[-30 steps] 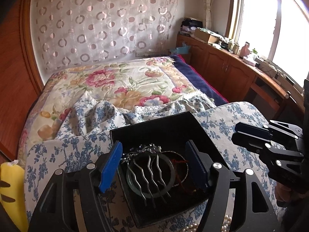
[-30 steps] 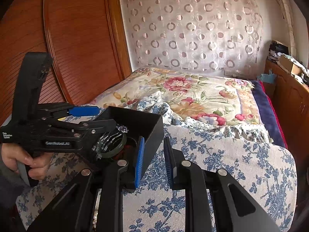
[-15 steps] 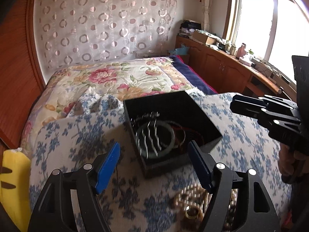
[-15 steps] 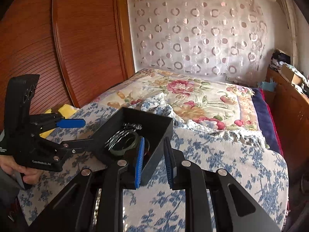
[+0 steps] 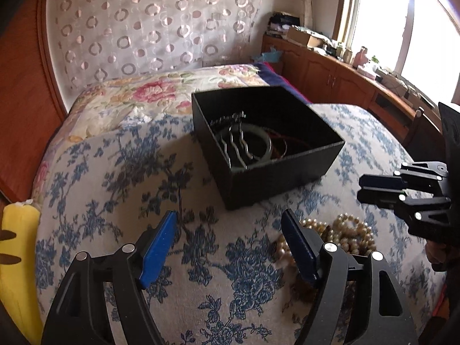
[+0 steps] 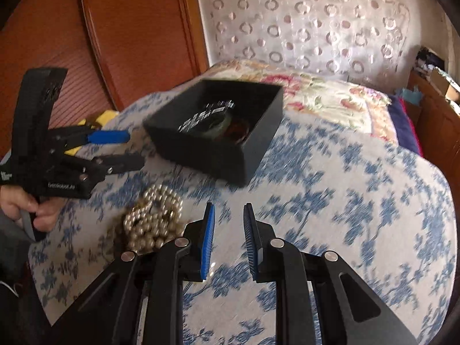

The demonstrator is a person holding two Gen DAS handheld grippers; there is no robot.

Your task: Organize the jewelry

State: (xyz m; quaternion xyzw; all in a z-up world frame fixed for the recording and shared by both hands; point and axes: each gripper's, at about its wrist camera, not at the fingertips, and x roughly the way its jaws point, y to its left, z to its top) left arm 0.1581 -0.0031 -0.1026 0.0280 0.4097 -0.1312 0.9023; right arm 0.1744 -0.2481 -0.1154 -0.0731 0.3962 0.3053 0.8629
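A black open-topped box stands on the bed's blue-flowered cover, holding a greenish ring-shaped hair comb with wavy metal prongs and some reddish cords. A heap of pearl beads lies on the cover just beside the box's near corner.

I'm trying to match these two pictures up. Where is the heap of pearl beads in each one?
Left wrist view: the pearl beads lie low and right of centre on the flowered cloth, partly behind the near right finger.
Right wrist view: the pearl beads lie low and left of centre, beside the near left finger.
Shared landmark: the black box sits just beyond the beads in both.
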